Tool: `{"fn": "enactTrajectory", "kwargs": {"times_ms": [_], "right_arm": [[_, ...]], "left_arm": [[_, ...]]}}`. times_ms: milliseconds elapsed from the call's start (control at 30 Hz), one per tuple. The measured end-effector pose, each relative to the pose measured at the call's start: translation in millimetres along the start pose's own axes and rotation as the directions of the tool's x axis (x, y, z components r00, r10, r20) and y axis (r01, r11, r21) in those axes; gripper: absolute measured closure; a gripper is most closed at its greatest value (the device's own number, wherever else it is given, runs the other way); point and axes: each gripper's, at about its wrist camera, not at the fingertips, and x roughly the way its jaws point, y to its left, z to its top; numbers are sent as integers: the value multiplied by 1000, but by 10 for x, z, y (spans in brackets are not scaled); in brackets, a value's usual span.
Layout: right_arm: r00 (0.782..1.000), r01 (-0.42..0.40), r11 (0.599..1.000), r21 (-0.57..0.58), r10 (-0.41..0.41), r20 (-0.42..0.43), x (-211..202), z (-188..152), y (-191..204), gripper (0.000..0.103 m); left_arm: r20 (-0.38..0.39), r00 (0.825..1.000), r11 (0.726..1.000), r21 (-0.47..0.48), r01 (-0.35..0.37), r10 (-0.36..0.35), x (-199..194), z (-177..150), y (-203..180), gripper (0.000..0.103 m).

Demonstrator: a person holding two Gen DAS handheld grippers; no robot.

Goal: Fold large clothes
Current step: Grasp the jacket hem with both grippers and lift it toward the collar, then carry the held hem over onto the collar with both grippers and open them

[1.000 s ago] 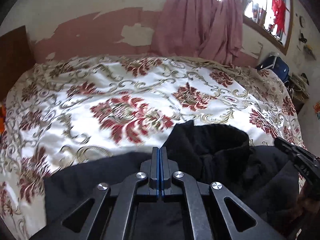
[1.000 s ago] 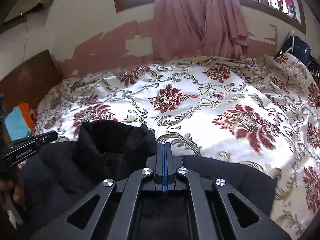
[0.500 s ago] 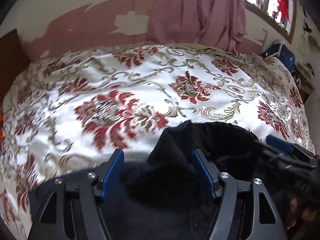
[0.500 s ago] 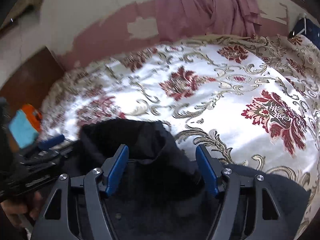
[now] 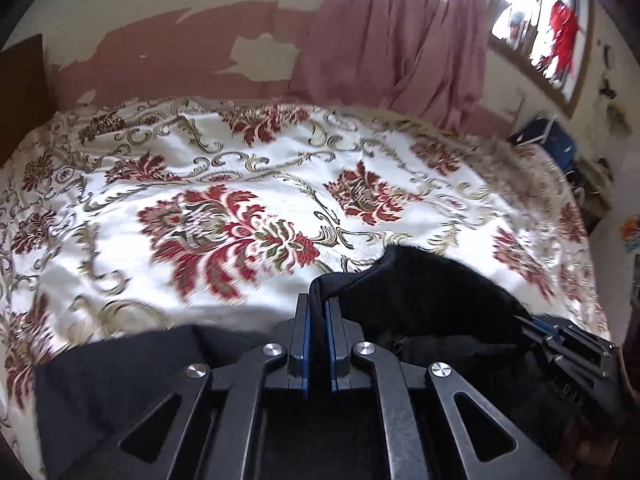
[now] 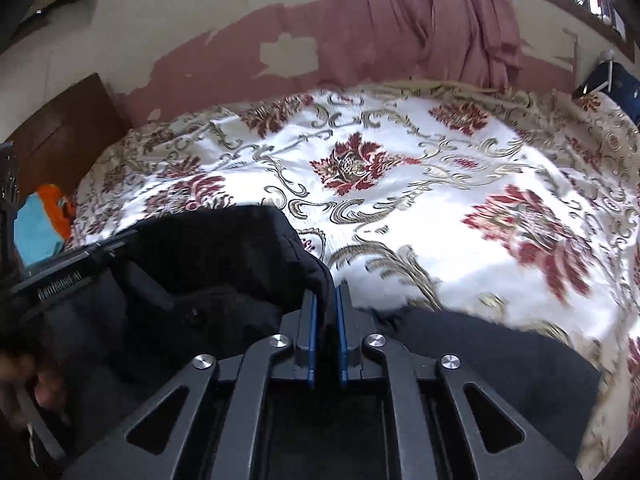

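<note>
The left gripper (image 5: 318, 304) has its blue-lined fingers (image 5: 306, 332) clamped on a fold of the black jacket (image 5: 432, 300) — dark cloth fills the narrow gap between them. The right gripper (image 6: 325, 300) is likewise clenched on the jacket's (image 6: 224, 256) collar edge, the fabric pinched between its fingers (image 6: 313, 328). The jacket lies bunched at the near edge of the bed — on a white bedspread (image 5: 240, 184) with red flowers. Behind the bed hangs a pink curtain (image 5: 384, 36) against a peeling wall (image 6: 192, 40).
</note>
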Motion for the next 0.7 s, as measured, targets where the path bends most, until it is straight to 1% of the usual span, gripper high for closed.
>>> {"fn": "enactTrajectory", "kwargs": {"times_ms": [133,200,267,300,367,433,500,567,633,700], "right_arm": [[1000,-10,1000,-20,11,23,-463,-306,-173,99],[1000,-12,999,-30,12,16,-609,-456,-261,99],[1000,-16,998,-63,16,2,-677,-606,-269,100],[1000,2,995,-96,-2,-6,-679,-697,-234,100],[999,22,992,-124,-25,-25,-621,-791,-199,100],[998,37,991,-125,-43,-46,-511,-873,-222,100],[996,51,990,-134,-59,-61,-377,-962,-251,100],[997,55,990,-131,-62,-52,-260,-1040,-287,100],[998,43,992,-115,-48,-42,-200,-1105,-291,100],[999,30,996,-89,-32,-24,-119,-1149,-320,100]], "left_arm": [[-34,999,999,-26,40,-40,-435,-293,267,97],[-64,997,999,-2,49,-49,-577,-482,373,97],[-93,994,998,32,52,-49,-596,-637,392,97],[-111,994,998,61,33,-26,-577,-725,371,98],[-139,990,996,92,1,12,-495,-883,361,98],[-152,988,996,90,-14,27,-407,-995,391,98],[-145,988,992,117,-36,53,-291,-1081,378,98],[-134,988,987,146,-63,83,-214,-1149,337,99],[-120,989,988,134,-75,91,-128,-1183,351,99],[-103,991,993,99,-70,80,-34,-1202,396,99]]}}
